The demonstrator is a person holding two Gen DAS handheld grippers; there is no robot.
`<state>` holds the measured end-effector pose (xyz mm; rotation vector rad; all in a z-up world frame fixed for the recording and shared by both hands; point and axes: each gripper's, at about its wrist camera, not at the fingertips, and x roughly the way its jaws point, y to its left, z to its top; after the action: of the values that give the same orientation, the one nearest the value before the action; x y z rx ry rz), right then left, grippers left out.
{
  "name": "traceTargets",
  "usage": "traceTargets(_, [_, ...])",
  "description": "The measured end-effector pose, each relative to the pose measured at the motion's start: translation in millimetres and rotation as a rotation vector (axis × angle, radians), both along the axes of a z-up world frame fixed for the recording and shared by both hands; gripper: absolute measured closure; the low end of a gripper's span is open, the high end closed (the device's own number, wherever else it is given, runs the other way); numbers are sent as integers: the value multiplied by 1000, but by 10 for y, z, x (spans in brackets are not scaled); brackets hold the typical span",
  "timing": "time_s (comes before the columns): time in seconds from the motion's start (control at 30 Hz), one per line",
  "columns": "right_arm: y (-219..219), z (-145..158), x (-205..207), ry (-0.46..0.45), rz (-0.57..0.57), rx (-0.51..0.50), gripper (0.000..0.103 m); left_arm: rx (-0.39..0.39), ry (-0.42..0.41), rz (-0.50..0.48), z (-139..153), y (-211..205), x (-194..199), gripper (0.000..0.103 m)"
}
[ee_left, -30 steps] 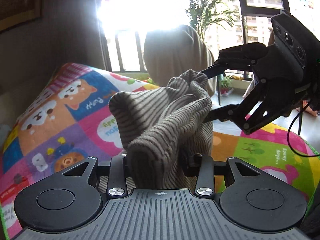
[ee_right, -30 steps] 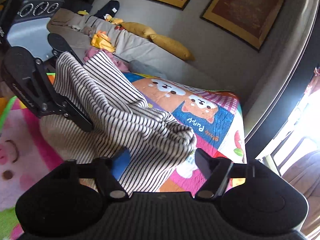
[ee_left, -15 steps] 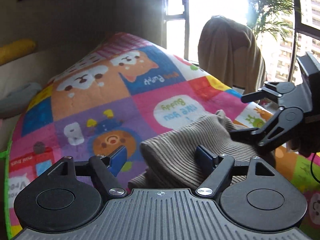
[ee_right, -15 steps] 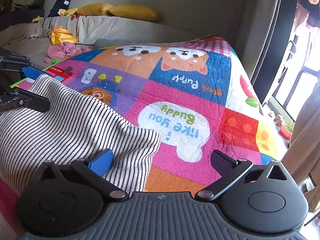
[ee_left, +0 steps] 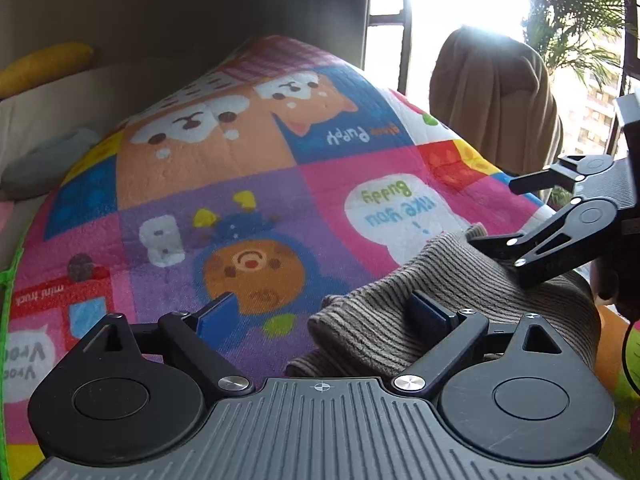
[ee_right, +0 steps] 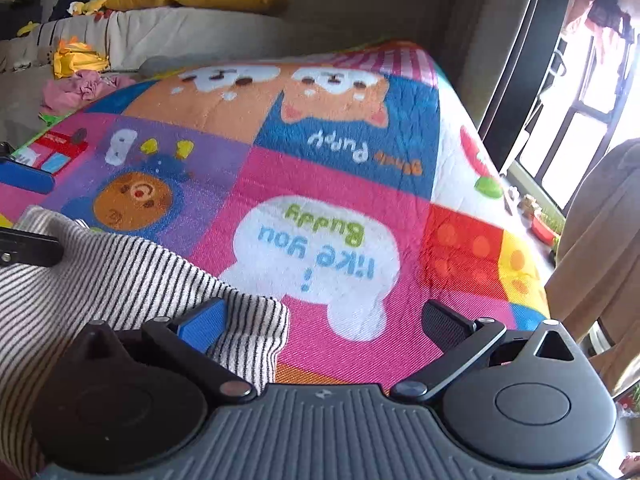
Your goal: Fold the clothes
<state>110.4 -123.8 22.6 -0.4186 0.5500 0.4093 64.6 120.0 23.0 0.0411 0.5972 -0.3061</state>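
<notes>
Striped garment point(ee_left: 404, 320) lying folded on cartoon play mat point(ee_left: 240, 184), left gripper point(ee_left: 324, 312) and right gripper point(ee_right: 324, 324) hovering over it, both jaws standing apart, gripping nothing.

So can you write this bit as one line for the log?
left hand-held gripper: open | right hand-held gripper: open | striped garment: lying on mat
</notes>
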Motion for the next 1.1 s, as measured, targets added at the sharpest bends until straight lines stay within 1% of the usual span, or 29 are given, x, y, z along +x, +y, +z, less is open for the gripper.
traceTargets(0.1, [-166,190,-328,-41,125,36,0,-34,16,2,-18,38,24,7])
traceTargets(0.17, [-276,273,-538,6,258,77,0,-56,27,2,-28,64,36,7])
traceTargets(0.23, [-355,300,-745,66,381,91,0,-92,43,4,-41,102,51,7])
traceTargets(0.3, [-362,256,-885,101,440,63,0,-127,57,7,-65,141,60,7])
traceTargets(0.37, [-296,159,-980,130,468,-4,0,-160,68,9,-92,178,66,7])
traceTargets(0.47, [-151,3,-1011,118,420,-103,0,-208,91,14,-122,230,67,7])
traceTargets(0.53, [-90,-23,-928,92,363,-142,0,-207,91,18,-114,242,35,7])
traceTargets(0.6, [-117,30,-795,118,337,-121,0,-199,88,23,-100,250,-6,7])
traceTargets(0.63, [-137,45,-724,115,300,-124,0,-196,87,24,-92,254,-25,7])
traceTargets(0.73, [-202,20,-503,11,141,-205,0,-194,85,16,-74,246,-79,7])
traceTargets(0.77, [-247,28,-403,-8,86,-205,0,-193,85,12,-70,235,-95,7])
traceTargets(0.87, [-385,101,-114,-20,-46,-134,0,-184,80,5,-70,196,-129,7])
traceTargets(0.9, [-406,129,-68,-15,-58,-107,0,-183,79,5,-71,190,-136,7])
traceTargets(0.97, [-428,191,-40,-13,-68,-56,0,-178,76,6,-75,193,-154,7])
traceTargets(1.03, [-426,275,-113,-21,-54,13,0,-172,72,7,-81,201,-173,7])
traceTargets(1.1, [-419,351,-257,-11,3,101,0,-160,64,10,-88,199,-192,7])
